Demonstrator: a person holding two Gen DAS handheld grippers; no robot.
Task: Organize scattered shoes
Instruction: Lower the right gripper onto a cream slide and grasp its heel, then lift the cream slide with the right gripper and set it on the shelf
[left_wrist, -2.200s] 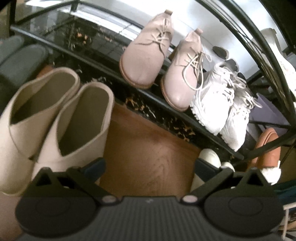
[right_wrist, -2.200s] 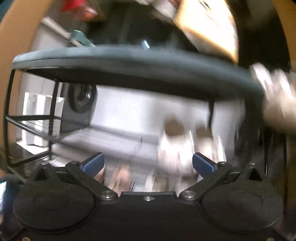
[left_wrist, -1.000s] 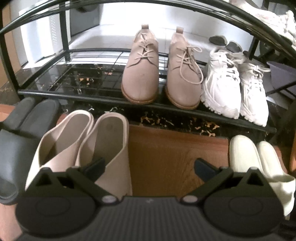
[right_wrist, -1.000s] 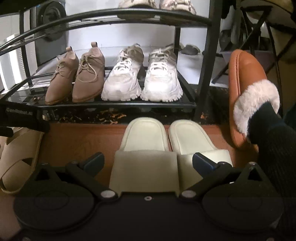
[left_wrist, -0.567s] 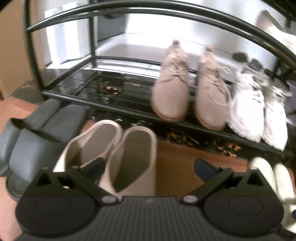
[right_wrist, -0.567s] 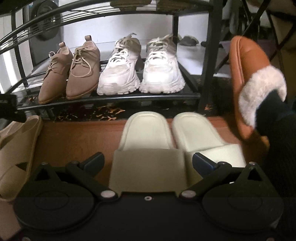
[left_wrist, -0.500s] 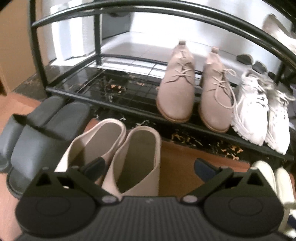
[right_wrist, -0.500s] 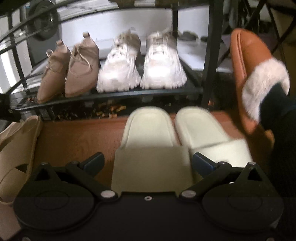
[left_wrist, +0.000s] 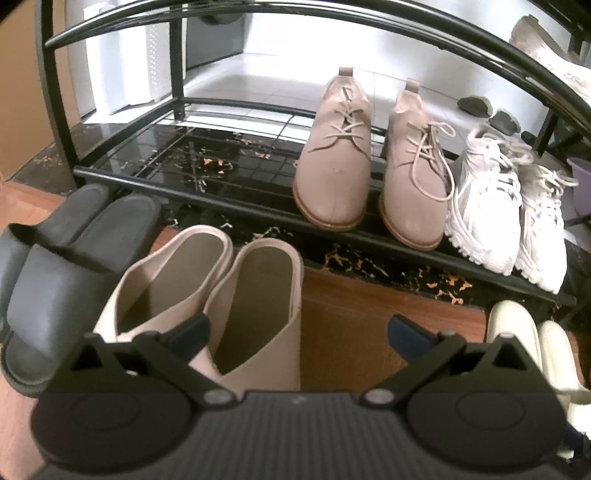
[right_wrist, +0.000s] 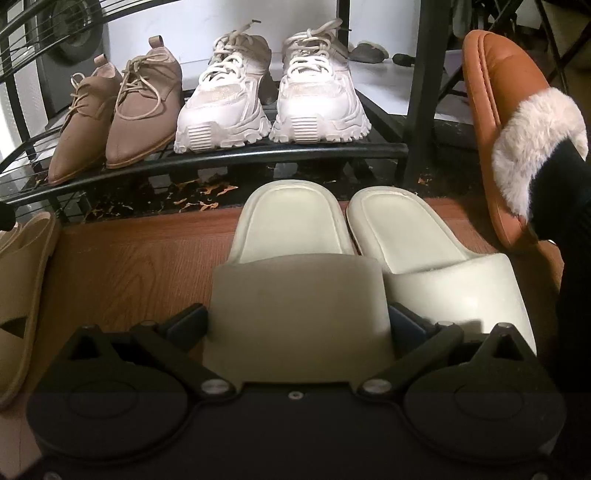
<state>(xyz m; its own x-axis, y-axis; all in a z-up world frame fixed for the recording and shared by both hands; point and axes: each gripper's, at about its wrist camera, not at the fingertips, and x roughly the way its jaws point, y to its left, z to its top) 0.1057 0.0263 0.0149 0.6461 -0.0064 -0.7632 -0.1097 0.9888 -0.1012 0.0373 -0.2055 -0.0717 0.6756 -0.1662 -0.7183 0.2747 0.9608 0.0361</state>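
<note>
My left gripper (left_wrist: 299, 332) is open above the wooden floor, with its left fingertip over a pair of beige mules (left_wrist: 255, 295). My right gripper (right_wrist: 297, 321) is open too, and the strap of the left cream slide (right_wrist: 291, 229) lies between its fingers; whether they touch it is unclear. The right cream slide (right_wrist: 406, 236) sits beside it. On the black rack's lower shelf (right_wrist: 221, 155) stand tan lace-up shoes (left_wrist: 336, 166) and white sneakers (right_wrist: 314, 92). The cream slides (left_wrist: 517, 332) also show at the lower right of the left wrist view.
Dark grey slides (left_wrist: 55, 266) lie left of the mules. A person's foot in a dark sock wears an orange fur-trimmed slipper (right_wrist: 495, 110) right of the rack post (right_wrist: 421, 92). A beige sandal (right_wrist: 22, 295) lies at the left. Bare wooden floor (left_wrist: 351, 325) separates mules and cream slides.
My right gripper has come closer to the left cream slide, whose strap now fills the gap between its fingers. The left view has shifted slightly right; both grippers stay open.
</note>
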